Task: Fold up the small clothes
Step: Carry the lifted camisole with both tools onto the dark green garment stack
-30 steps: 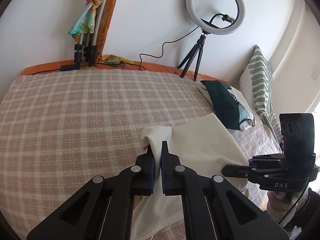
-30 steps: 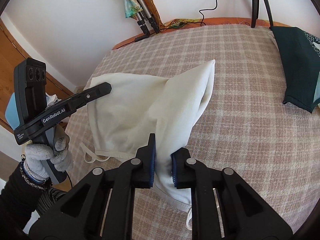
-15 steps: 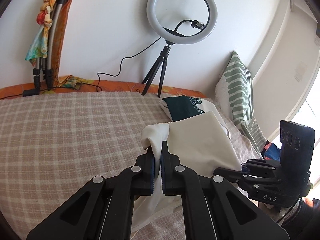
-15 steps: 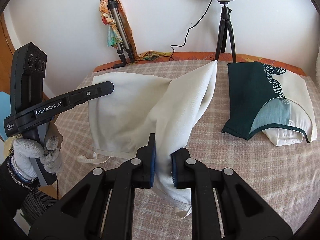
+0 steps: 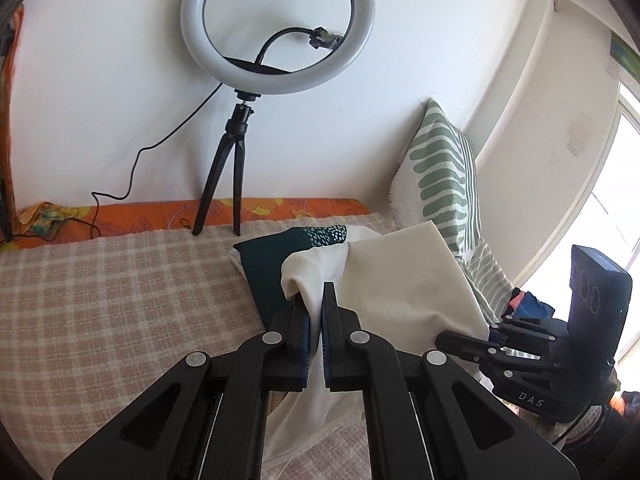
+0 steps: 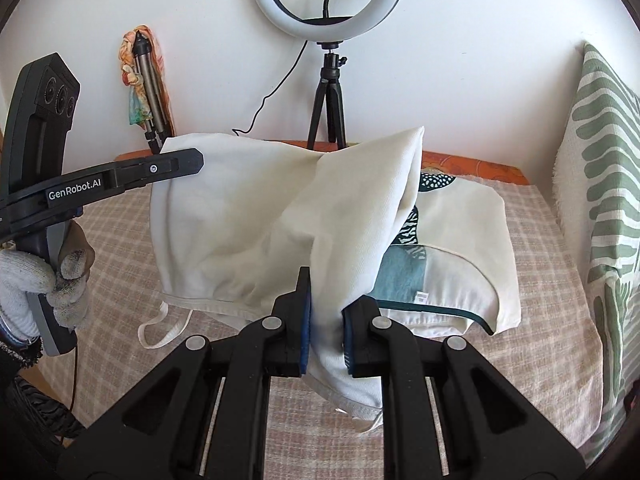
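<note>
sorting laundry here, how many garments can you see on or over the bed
2: the cream garment held up by both grippers, and the folded dark green and cream garment lying on the bed near the pillow. More may be hidden beneath.

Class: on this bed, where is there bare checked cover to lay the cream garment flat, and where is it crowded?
Free: the checked cover left of the folded dark green garment, up to the ring light tripod. Crowded: the right side, between that garment and the leaf-print pillow.
</note>
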